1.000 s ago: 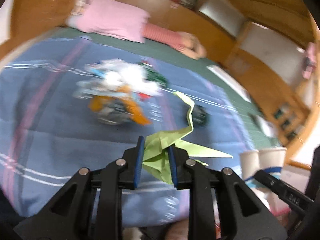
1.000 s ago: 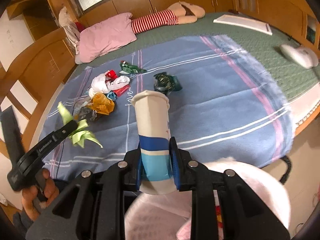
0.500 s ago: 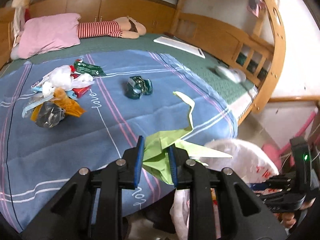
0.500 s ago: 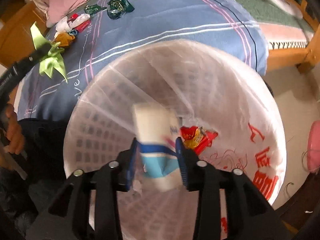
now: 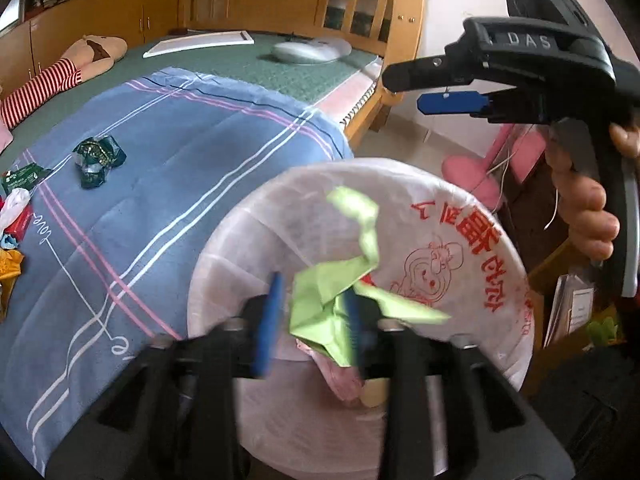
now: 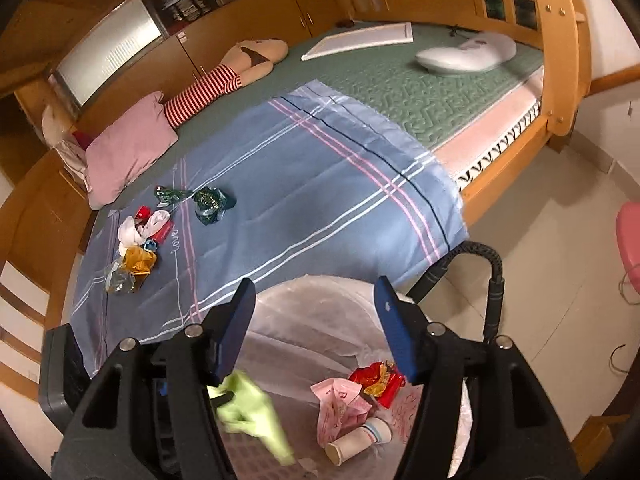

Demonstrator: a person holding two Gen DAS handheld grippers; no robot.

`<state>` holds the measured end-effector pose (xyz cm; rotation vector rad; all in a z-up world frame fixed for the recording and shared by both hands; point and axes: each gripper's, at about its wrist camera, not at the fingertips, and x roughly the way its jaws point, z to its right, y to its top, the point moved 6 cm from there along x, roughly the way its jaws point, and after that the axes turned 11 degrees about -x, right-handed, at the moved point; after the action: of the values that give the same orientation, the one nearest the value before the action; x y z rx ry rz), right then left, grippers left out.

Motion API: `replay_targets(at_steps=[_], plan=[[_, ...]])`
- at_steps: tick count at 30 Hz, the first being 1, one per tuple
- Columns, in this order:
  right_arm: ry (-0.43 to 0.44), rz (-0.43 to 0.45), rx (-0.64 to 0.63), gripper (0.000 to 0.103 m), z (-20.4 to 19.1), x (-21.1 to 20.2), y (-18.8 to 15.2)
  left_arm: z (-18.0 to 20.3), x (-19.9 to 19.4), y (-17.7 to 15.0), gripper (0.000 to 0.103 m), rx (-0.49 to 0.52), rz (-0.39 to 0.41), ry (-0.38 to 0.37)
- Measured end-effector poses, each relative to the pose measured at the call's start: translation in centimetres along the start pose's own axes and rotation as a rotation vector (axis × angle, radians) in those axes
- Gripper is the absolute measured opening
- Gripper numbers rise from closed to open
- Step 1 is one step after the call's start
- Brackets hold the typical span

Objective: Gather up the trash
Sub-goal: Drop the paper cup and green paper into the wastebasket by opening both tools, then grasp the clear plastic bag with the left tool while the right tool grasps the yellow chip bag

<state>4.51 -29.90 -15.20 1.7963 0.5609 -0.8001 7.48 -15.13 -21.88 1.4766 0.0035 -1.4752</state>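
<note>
Over the white bag-lined bin (image 5: 440, 208), my left gripper (image 5: 312, 292) is opening its jaws. A crumpled green paper (image 5: 332, 304) hangs between them, against the right pad and clear of the left one. My right gripper (image 6: 316, 332) is opening too, with nothing between its fingers, above the same bin (image 6: 312, 304). Inside lie a paper cup (image 6: 360, 440), a pink wrapper (image 6: 340, 400), a red wrapper (image 6: 378, 380) and the blurred green paper (image 6: 248, 412). The left wrist view shows the right gripper (image 5: 408, 90) at the upper right, held by a hand (image 5: 584, 208).
A trash pile (image 6: 136, 248) and a dark green wrapper (image 6: 212, 204) lie on the blue striped sheet (image 6: 320, 200). A pink pillow (image 6: 128, 148), a striped doll, a white board and a wooden bed frame (image 6: 560, 60) lie beyond. A black hose (image 6: 496, 280) stands beside the bin.
My left gripper swung from above the bed to above the bin and parted its jaws off the green paper. My right gripper let go of the cup, which now lies in the bin.
</note>
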Motion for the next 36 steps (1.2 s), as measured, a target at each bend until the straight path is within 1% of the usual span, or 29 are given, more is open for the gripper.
replay_targets(at_steps=[1,2,4,5,7,10,11,14,18,24,27,28,29,30,31,32,33,34,35,36], plan=[[0.003,-0.009,0.006,0.061,0.0,0.4,0.2,-0.4,-0.2,0.2,0.079,-0.010,0.016,0.026],[0.007,-0.018,0.011,0.061,-0.1,0.4,0.1,-1.1,-0.8,0.6,0.085,-0.039,0.052,0.058],[0.018,-0.039,0.018,0.061,-0.5,1.2,-0.5,-2.2,-1.3,1.0,0.087,-0.099,0.079,0.052],[0.022,-0.047,0.019,0.061,-0.6,1.5,-0.7,-3.2,-1.7,1.3,0.088,-0.155,0.091,0.049],[0.029,-0.055,0.019,0.061,-1.0,1.8,-1.0,-5.5,-2.1,1.9,0.088,-0.264,0.113,0.069],[0.037,-0.062,0.009,0.061,-1.7,2.1,-1.2,-7.6,-2.7,2.3,0.088,-0.376,0.145,0.100],[0.040,-0.064,0.007,0.061,-1.9,2.2,-1.2,-8.7,-3.1,2.3,0.088,-0.424,0.165,0.121],[0.047,-0.073,0.001,0.061,-2.3,2.6,-1.4,-10.5,-3.8,2.4,0.088,-0.503,0.198,0.171],[0.050,-0.084,0.002,0.061,-2.5,3.0,-1.7,-11.6,-4.3,2.2,0.088,-0.543,0.212,0.202],[0.052,-0.090,-0.001,0.061,-2.8,3.3,-1.7,-12.8,-5.4,2.1,0.089,-0.555,0.257,0.305],[0.054,-0.086,-0.004,0.061,-2.9,3.3,-1.6,-14.6,-6.7,1.8,0.088,-0.598,0.302,0.433],[0.054,-0.085,-0.002,0.061,-2.9,3.2,-1.5,-15.3,-7.3,1.7,0.088,-0.616,0.316,0.494],[0.057,-0.082,0.000,0.061,-2.9,3.2,-1.4,-16.6,-8.1,1.5,0.088,-0.639,0.329,0.583],[0.058,-0.079,0.001,0.061,-2.9,3.1,-1.2,-18.0,-8.9,1.6,0.088,-0.672,0.336,0.648],[0.057,-0.072,-0.001,0.061,-2.9,3.0,-1.0,-19.5,-9.8,1.6,0.085,-0.719,0.336,0.689],[0.055,-0.066,-0.004,0.061,-2.9,2.9,-0.8,-21.7,-11.0,1.5,0.085,-0.800,0.338,0.712],[0.054,-0.062,-0.007,0.061,-2.9,2.9,-0.6,-23.9,-12.3,1.4,0.085,-0.877,0.358,0.706],[0.052,-0.057,-0.008,0.061,-2.8,2.8,-0.4,-25.6,-13.3,1.2,0.085,-0.927,0.373,0.705],[0.051,-0.054,-0.008,0.061,-2.8,2.9,-0.2,-28.5,-14.7,0.7,0.085,-1.012,0.381,0.719],[0.052,-0.054,-0.007,0.061,-2.8,3.0,0.0,-30.1,-15.2,0.3,0.085,-1.051,0.372,0.727]])
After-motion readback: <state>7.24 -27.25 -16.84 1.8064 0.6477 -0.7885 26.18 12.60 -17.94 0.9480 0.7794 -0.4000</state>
